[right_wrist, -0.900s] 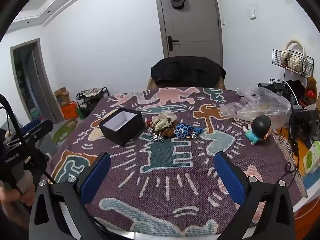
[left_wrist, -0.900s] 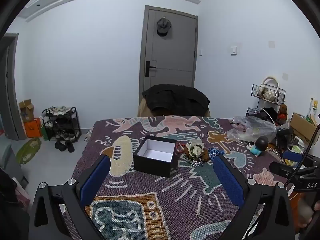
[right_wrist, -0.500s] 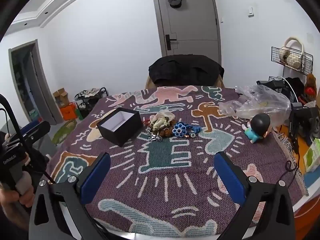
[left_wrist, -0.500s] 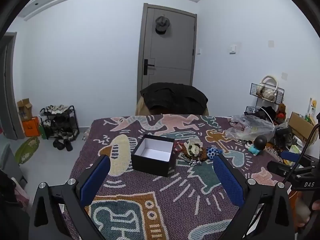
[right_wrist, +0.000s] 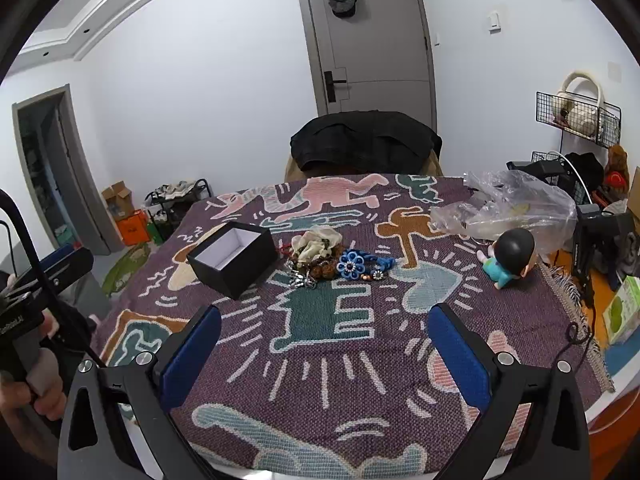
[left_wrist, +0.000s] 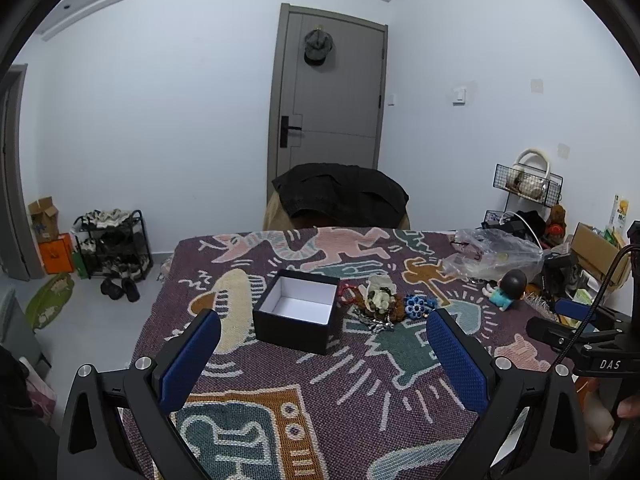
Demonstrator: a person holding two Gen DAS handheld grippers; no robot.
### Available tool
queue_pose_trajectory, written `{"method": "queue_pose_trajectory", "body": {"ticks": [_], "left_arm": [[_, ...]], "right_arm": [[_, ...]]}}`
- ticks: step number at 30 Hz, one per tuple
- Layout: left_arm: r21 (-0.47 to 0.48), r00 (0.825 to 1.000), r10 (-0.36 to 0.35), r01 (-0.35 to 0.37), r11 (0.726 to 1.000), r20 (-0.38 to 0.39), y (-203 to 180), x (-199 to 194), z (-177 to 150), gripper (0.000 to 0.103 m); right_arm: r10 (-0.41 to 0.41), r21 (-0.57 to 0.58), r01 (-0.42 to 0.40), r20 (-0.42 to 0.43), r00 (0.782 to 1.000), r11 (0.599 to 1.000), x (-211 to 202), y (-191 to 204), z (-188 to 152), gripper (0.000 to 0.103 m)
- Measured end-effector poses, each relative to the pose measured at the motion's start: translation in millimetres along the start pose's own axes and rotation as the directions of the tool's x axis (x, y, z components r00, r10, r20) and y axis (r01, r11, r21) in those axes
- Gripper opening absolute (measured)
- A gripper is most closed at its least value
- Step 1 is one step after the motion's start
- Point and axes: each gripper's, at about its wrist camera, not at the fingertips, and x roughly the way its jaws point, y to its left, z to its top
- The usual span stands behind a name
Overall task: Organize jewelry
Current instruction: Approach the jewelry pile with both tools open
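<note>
An open black box [left_wrist: 296, 310] [right_wrist: 233, 256] with a white inside stands on the patterned cloth. Right beside it lies a small heap of jewelry [left_wrist: 380, 304] [right_wrist: 320, 250]: a cream piece, brown beads, a silvery chain and a blue flower piece [left_wrist: 416, 305] [right_wrist: 351, 263]. My left gripper [left_wrist: 320, 348] hovers open over the near cloth, short of the box, nothing between its blue pads. My right gripper [right_wrist: 324, 344] is also open and empty, well short of the heap. Each view shows the other gripper at its edge.
A clear plastic bag [right_wrist: 508, 208] and a small doll in teal [right_wrist: 508, 258] lie at the right of the table. A chair with a black jacket [left_wrist: 340, 196] stands at the far edge. Boxes and wire racks [right_wrist: 580, 116] crowd the right wall.
Both grippers have drawn slightly back and tilted up, so the box and heap sit a little lower and smaller in view. Jaws unchanged.
</note>
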Motion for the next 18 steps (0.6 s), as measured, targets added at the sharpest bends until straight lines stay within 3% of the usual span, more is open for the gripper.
{"method": "queue_pose_trajectory", "body": {"ticks": [18], "left_arm": [[-0.006, 0.999, -0.037, 0.037, 0.999, -0.013, -1.2, 5.8, -1.8, 0.103]], "right_arm": [[-0.006, -0.003, 0.006, 0.004, 1.000, 1.000, -0.8, -0.2, -0.6, 0.103]]}}
